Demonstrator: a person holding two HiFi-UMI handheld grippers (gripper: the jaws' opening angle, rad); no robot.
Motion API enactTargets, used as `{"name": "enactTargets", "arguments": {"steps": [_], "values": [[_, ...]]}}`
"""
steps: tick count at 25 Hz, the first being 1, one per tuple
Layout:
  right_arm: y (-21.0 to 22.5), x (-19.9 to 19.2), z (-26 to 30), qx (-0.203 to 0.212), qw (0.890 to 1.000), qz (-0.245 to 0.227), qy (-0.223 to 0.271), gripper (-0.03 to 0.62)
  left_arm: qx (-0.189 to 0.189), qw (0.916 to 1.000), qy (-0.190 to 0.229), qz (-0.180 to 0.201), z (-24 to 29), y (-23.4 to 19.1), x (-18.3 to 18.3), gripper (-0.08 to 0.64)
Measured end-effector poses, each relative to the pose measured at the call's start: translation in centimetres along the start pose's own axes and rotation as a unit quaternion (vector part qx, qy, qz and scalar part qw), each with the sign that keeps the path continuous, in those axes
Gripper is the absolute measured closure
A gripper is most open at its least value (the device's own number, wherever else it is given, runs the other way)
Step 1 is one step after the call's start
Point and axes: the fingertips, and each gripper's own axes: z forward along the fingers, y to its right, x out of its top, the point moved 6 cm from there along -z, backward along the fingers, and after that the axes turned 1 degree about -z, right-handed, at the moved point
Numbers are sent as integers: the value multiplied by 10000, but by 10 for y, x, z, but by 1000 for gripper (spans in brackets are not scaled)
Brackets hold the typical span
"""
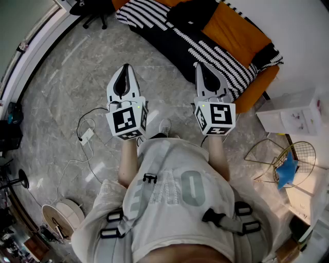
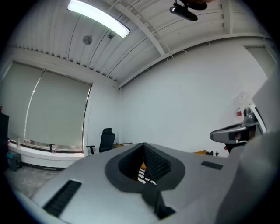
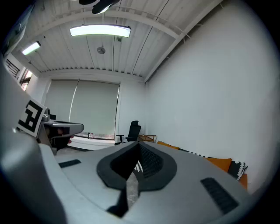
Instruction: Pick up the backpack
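Note:
A black bundle (image 1: 193, 13) lies on the orange sofa (image 1: 234, 28) at the top of the head view; I cannot tell whether it is the backpack. My left gripper (image 1: 125, 69) and right gripper (image 1: 202, 67) are held level, side by side, over the marble floor and short of the sofa. Both pairs of jaws are shut with nothing between them. In the left gripper view the closed left gripper (image 2: 143, 146) points across the room at a white wall. The right gripper (image 3: 139, 146) looks along the sofa's side.
A black-and-white striped blanket (image 1: 169, 31) covers the sofa. On the floor at the left lie a white charger with its cable (image 1: 86, 136) and a round white device (image 1: 64, 213). A white box (image 1: 290, 110) and a wire basket (image 1: 288, 162) stand at the right. An office chair (image 2: 106, 140) stands far off.

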Motion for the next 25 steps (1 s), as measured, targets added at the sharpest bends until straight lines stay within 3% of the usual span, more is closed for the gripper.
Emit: {"name": "enactTargets", "arguments": {"steps": [17,25], "values": [[4,-15,50,95,9992,343,-172,588,83,9996,-257,-76,47,-28,-21,540],[3,-14,94,-85,9992,376,-122,586,57,9999,-85,-76,88,-59,-20,540]]}}
